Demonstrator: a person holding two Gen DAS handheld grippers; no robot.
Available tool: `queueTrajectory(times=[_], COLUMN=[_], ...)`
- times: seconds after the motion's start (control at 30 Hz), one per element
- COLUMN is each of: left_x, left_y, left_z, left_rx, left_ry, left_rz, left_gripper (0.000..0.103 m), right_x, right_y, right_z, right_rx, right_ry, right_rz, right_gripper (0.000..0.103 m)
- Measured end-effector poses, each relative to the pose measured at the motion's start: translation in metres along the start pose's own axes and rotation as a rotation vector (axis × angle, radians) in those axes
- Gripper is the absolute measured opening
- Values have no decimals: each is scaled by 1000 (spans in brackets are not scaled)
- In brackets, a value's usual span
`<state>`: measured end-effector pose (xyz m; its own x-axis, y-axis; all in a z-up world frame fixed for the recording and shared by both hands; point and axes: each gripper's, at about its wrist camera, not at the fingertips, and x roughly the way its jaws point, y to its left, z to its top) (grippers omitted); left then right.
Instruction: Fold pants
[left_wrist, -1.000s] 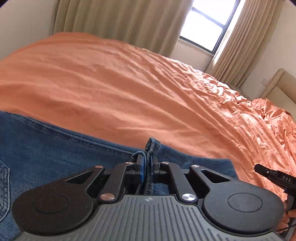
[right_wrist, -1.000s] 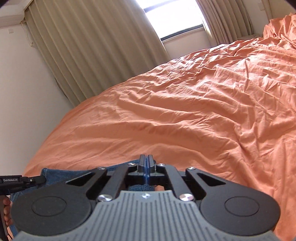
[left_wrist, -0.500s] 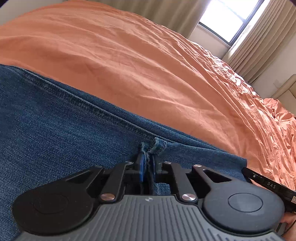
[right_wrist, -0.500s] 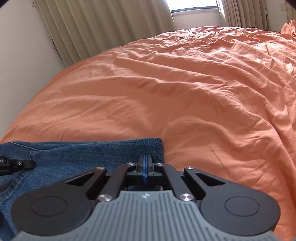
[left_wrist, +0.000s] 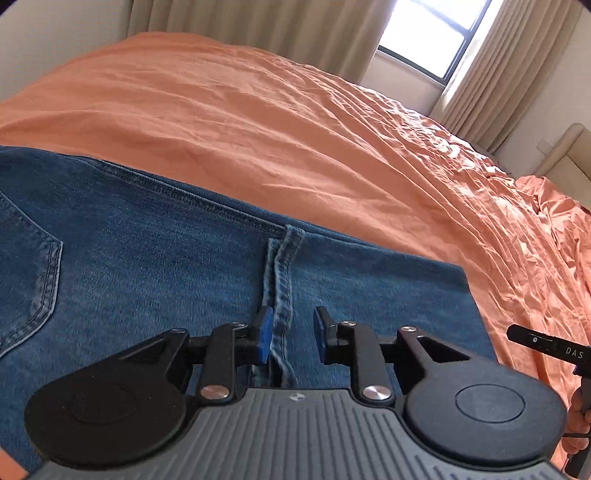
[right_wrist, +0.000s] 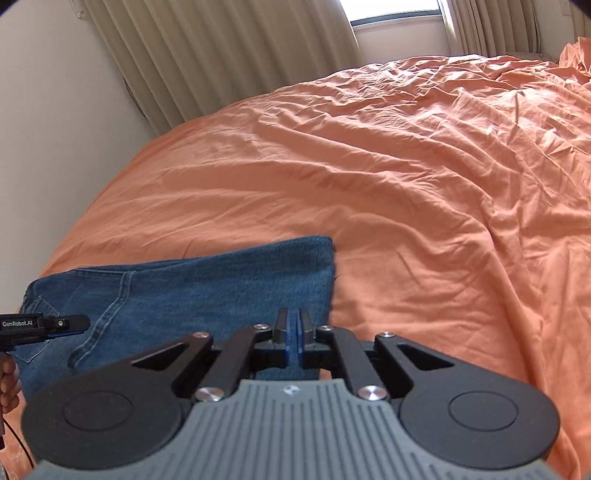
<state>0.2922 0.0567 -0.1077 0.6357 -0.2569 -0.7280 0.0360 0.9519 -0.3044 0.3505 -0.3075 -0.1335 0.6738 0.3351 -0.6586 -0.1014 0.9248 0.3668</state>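
Pants: blue denim pants (left_wrist: 155, 280) lie flat on the near part of an orange bed sheet (left_wrist: 295, 140). In the left wrist view a stitched hem (left_wrist: 282, 273) runs toward the camera over the folded cloth, and a back pocket (left_wrist: 26, 273) shows at the left edge. In the right wrist view the same pants (right_wrist: 207, 288) form a folded block with a straight right edge against the sheet.

Left gripper: the left gripper (left_wrist: 291, 334) points down over the denim. Its jaws have just been opening and now stand apart. The hem lies between them, close to the left blue pad (left_wrist: 265, 334), but the pads do not press on it; the cloth is released.

Right gripper: the right gripper (right_wrist: 294, 334) sits over the right end of the folded pants. Its blue pads are pressed together, clenched, with no cloth visible between them.

Other views of the tools: the right gripper's black front shows at the right edge of the left wrist view, with fingers of a hand (left_wrist: 580, 413) below it. The left gripper's black front and a hand (right_wrist: 9, 380) show at the left edge of the right wrist view.

Room: beige curtains (right_wrist: 221, 59) hang beside a bright window (left_wrist: 436, 37) beyond the bed. The sheet is wrinkled, more so toward the far right.
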Motion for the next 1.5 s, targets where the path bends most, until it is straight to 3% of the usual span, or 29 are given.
queueTrajectory(times=[0.27,0.4,0.5,0.63,0.8,0.93,1.07,1.2,1.37,1.5], left_x=[-2,11,21,17,-13,-61,-103,-137,-163,-165], left_y=[8,14,10,17,21,36,73,131,211,269], left_z=[-32,-38,-41,-47,-43,-45,-45,-47,-56,-62], left_rx=[-22,-36,7,-52,-101,-150,-266,-483,-738,-874], left_ry=[47,79,85,65,47,-51,-134,-280,-402,-452], left_rz=[53,66,96,82,65,10,-24,-107,-110,-92], left_gripper=[23,23,24,25,29,30,37,42,43,51], right_x=[-10,6,15,15,5,-22,-31,-30,-14,7], right_y=[20,18,20,20,37,50,85,122,170,195], right_z=[-60,-74,-82,-83,-77,-66,-57,-50,-44,-40], right_rx=[-45,-74,-111,-129,-221,-213,-289,-333,-430,-461], right_ry=[110,163,171,165,157,104,93,96,119,144], right_rz=[-37,-59,-70,-71,-105,-24,-9,40,47,48], right_gripper=[0,0,0,0,0,2,2,2,2,2])
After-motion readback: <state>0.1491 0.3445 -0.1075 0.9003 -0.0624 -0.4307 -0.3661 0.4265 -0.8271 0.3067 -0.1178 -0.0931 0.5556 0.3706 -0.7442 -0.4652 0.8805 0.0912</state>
